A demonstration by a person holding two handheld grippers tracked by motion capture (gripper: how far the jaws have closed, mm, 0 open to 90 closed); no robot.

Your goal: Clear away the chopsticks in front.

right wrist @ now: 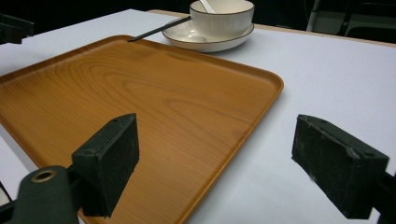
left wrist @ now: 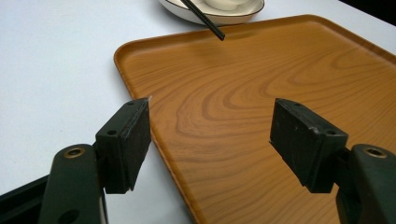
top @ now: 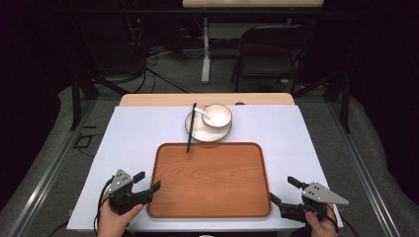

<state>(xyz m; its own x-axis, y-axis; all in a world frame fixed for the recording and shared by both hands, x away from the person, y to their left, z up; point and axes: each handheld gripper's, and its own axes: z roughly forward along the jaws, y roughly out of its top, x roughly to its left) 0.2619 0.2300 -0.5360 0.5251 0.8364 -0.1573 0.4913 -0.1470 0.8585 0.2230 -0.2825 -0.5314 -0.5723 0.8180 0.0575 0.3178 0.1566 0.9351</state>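
A wooden tray (top: 209,180) lies on the white table cover, near the front. Behind it a white plate (top: 198,132) carries a white bowl (top: 218,116) with a spoon (top: 201,112) in it. Black chopsticks (top: 190,127) rest across the plate, their tips over the tray's far rim. My left gripper (top: 148,180) is open at the tray's front left corner; in the left gripper view the tray's (left wrist: 261,93) left rim runs between its jaws. My right gripper (top: 282,189) is open at the front right corner, straddling the tray's (right wrist: 140,88) right rim. Neither holds anything.
The white table cover (top: 128,133) has bare room on both sides of the tray. A strip of wooden tabletop (top: 148,99) shows at the back. Beyond the table stand a dark folding chair (top: 269,49), a white table leg (top: 205,54) and cables on the floor.
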